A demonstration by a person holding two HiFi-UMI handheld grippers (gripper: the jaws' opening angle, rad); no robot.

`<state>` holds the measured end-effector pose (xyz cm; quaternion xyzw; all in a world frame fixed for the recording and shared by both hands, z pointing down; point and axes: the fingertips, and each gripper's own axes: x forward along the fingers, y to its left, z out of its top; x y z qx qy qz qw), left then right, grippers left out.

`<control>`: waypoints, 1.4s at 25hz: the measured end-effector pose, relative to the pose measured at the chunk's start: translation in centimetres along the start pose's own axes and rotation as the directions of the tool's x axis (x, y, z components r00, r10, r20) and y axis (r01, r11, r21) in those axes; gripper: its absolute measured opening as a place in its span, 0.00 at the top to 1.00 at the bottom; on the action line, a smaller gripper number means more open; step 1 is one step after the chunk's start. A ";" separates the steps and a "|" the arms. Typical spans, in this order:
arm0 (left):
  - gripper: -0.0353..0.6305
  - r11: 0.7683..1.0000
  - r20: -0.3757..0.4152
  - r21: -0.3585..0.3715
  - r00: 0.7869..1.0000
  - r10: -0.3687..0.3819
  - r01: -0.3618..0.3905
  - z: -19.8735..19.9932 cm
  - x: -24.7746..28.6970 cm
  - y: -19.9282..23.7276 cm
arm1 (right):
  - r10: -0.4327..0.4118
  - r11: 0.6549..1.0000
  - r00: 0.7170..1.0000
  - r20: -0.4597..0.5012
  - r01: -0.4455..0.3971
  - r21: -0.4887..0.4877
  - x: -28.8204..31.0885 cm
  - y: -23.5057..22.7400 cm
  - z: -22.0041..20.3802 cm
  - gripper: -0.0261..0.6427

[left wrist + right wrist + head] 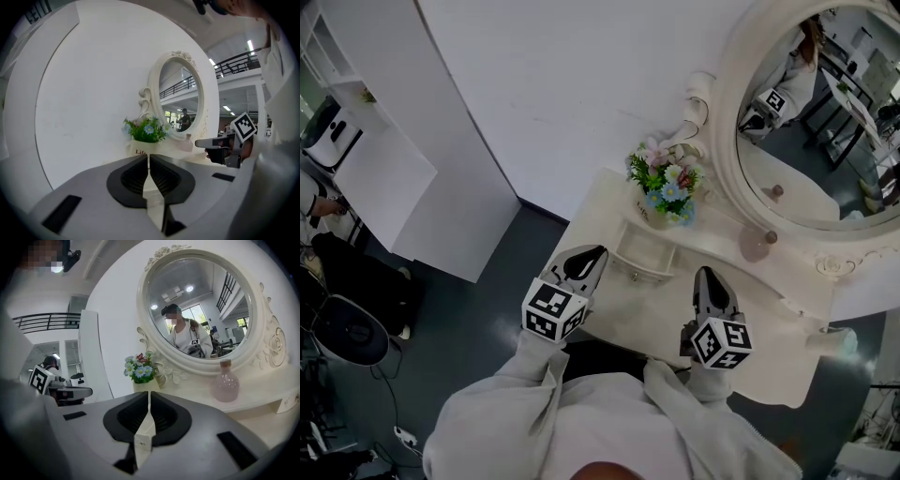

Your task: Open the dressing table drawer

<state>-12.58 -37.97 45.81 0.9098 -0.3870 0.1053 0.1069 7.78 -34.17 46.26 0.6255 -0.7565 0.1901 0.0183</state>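
On the white surface (769, 361), just before the flower pot (666, 192), flanked by left tongs (586, 260) and right tongs (710, 281): small drawer (643, 251), apparently slid out already. Looks light, rigid and smooth-painted, probably gliding easily, so best taken by the tiny knob (635, 276) on its front and drawn straight, gently. Grips nothing with either tongs, both pinched fully shut, clear of the drawer.

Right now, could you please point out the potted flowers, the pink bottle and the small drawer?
potted flowers (667, 185), head view, on the blossoms.
pink bottle (226, 387), right gripper view, on its round body.
small drawer (643, 253), head view, on its middle.
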 end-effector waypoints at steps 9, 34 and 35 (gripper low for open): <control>0.92 0.999 0.089 0.036 0.996 0.003 -0.006 2.2 -0.7 0.6 | -0.010 0.997 0.998 0.056 0.014 -0.078 -1.0 -0.1 1.8 0.90; 0.92 1.000 0.037 -0.006 0.999 -0.028 0.028 0.1 1.0 -0.4 | 0.006 0.997 1.000 0.005 -0.006 -0.082 -0.2 0.6 0.4 0.91; 0.92 1.000 0.035 -0.007 0.999 -0.027 0.027 0.1 1.0 -0.3 | 0.007 0.997 1.000 0.003 -0.007 -0.082 -0.1 0.6 0.4 0.91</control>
